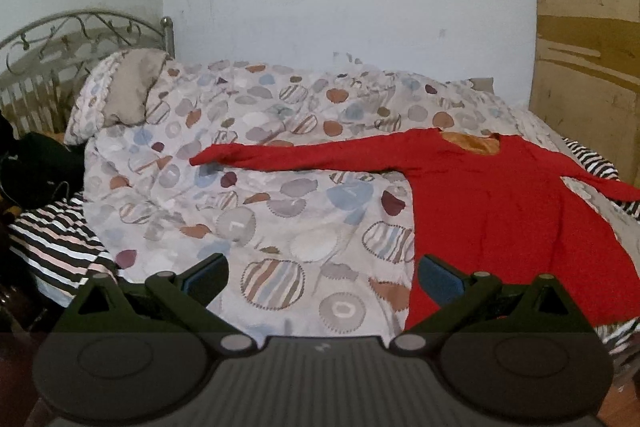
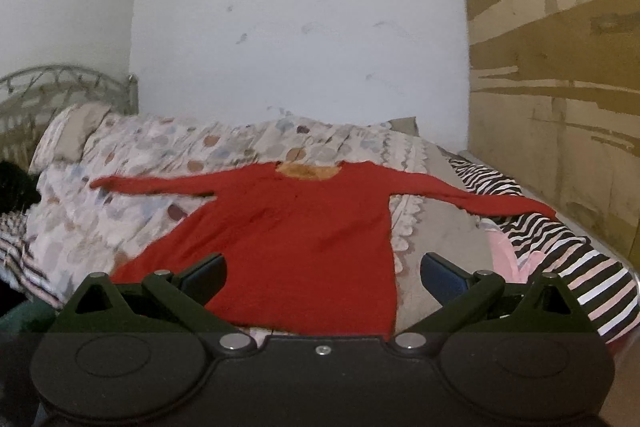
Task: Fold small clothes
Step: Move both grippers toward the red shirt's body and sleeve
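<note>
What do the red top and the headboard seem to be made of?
The red top: soft matte fabric, perhaps a fine knit; it lies limp with gentle creases, but the blur hides the weave. The headboard: probably metal, dull silvery finish, with thin curled scrollwork bars.

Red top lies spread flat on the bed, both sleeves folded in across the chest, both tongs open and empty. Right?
Not quite. The red top does lie flat on the bed, but both sleeves stretch straight out to the sides, as the right wrist view shows. The left tongs and right tongs are open and empty.
</note>
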Motion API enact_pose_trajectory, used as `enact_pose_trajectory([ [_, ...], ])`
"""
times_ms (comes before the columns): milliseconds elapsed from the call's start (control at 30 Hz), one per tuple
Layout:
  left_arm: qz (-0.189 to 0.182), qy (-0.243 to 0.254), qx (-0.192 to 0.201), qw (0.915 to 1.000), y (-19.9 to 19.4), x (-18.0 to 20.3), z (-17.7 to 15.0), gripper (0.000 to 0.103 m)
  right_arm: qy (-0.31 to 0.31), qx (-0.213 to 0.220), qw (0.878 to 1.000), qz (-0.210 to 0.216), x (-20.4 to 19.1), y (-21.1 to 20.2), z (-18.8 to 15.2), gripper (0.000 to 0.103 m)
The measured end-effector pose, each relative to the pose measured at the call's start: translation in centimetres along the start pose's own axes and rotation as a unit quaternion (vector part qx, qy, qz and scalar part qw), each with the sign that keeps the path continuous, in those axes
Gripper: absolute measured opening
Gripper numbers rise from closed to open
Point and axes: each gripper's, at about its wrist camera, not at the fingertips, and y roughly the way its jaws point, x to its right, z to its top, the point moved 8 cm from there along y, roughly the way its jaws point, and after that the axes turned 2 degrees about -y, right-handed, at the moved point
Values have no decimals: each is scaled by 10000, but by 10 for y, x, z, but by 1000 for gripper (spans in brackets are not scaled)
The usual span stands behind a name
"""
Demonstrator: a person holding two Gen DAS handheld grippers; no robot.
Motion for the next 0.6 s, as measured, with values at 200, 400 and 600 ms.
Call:
enact_pose_trajectory([
  [200, -162, -206, -100, 9996, 39, 10, 23, 103, 286, 27, 9994, -180, 17, 37, 18, 103],
  [400, -138, -141, -42, 9998, 89, 40, 43, 103, 299, -22, 9992, -257, 29, 81, 25, 103],
  [600, -522, 139, -225, 9983, 151, 103, 42, 103, 406, -317, 9975, -486, 54, 135, 18, 103],
])
